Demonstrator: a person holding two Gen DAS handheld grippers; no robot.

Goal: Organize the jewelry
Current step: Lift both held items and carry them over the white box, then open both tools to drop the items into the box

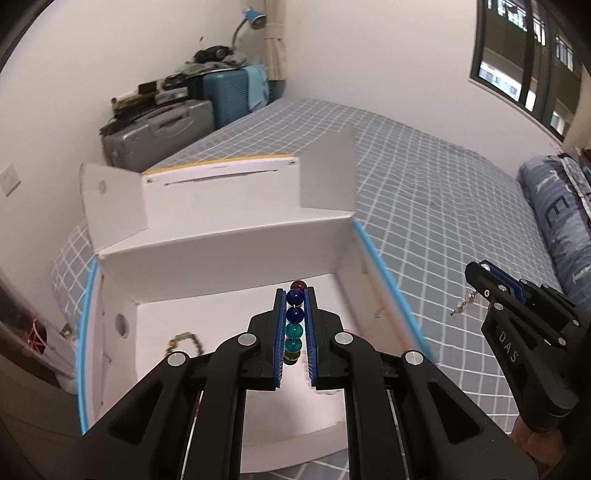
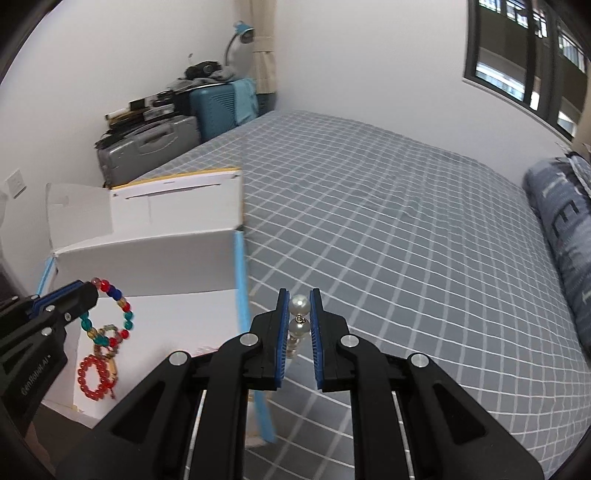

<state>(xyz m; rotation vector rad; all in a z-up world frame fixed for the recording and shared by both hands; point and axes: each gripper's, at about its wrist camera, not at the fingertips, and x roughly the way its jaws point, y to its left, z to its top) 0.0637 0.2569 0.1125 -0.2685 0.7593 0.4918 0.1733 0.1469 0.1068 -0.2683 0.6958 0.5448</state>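
Observation:
My left gripper (image 1: 295,295) is shut on a multicoloured glass bead bracelet (image 1: 294,325) and holds it above the inside of an open white cardboard box (image 1: 221,266). The right wrist view shows that bracelet (image 2: 110,310) hanging from the left gripper (image 2: 79,291) over the box. My right gripper (image 2: 299,295) is shut on a pearl bracelet (image 2: 298,314) above the bed, right of the box; it also shows in the left wrist view (image 1: 476,273). A red bead bracelet (image 2: 94,376) and a small mixed-bead bracelet (image 2: 109,338) lie on the box floor.
The box (image 2: 147,258) sits on a bed with a grey checked sheet (image 2: 406,240). A folded blue-grey duvet (image 2: 565,229) lies at the right. Suitcases (image 2: 155,144) with clutter and a blue lamp (image 2: 242,33) stand at the far wall. A window (image 2: 524,48) is upper right.

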